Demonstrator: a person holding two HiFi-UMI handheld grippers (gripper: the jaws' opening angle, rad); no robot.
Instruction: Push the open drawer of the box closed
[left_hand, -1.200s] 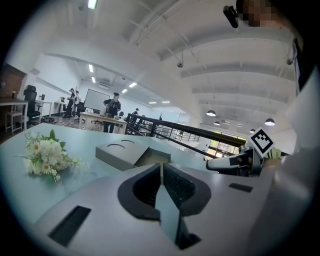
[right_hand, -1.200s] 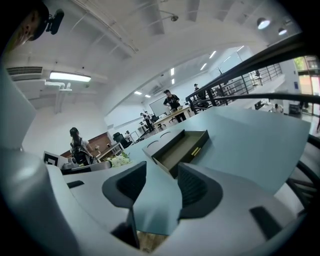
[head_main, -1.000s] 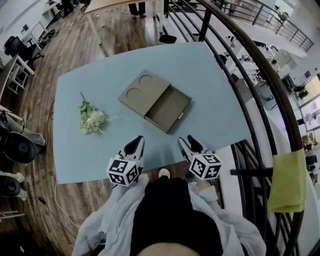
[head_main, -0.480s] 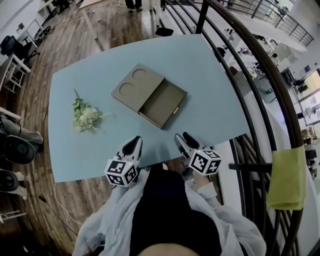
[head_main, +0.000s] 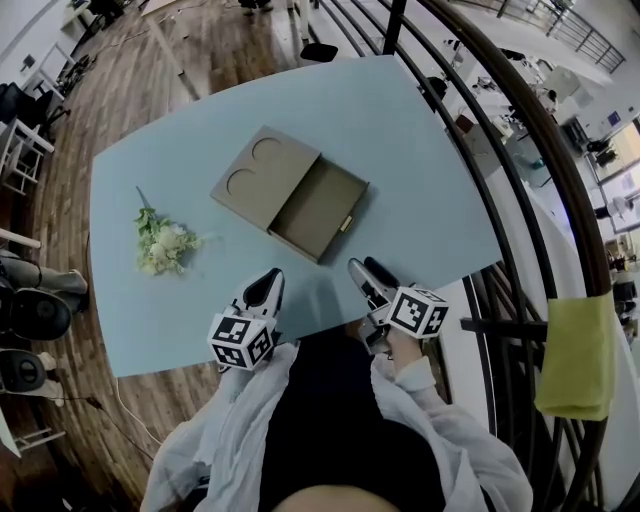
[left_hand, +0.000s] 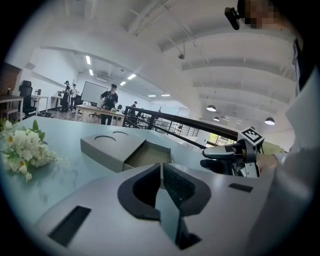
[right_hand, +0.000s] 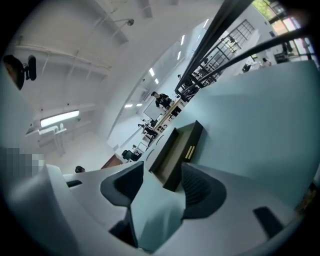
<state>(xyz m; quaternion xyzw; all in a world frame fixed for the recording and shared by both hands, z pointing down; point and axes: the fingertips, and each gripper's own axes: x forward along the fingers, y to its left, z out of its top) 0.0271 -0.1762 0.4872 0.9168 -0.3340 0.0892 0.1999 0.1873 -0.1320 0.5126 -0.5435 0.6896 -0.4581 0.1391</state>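
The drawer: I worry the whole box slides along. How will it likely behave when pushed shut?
The drawer looks like stiff, light board, so it probably glides in easily. The box lies loose on the smooth table, so it may slide.

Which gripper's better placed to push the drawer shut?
Right, probably. The drawer front with its handle faces the right gripper, which looks straight at it; its jaws have just been opening, nothing between them. The left gripper sits off to the side, jaws shut.
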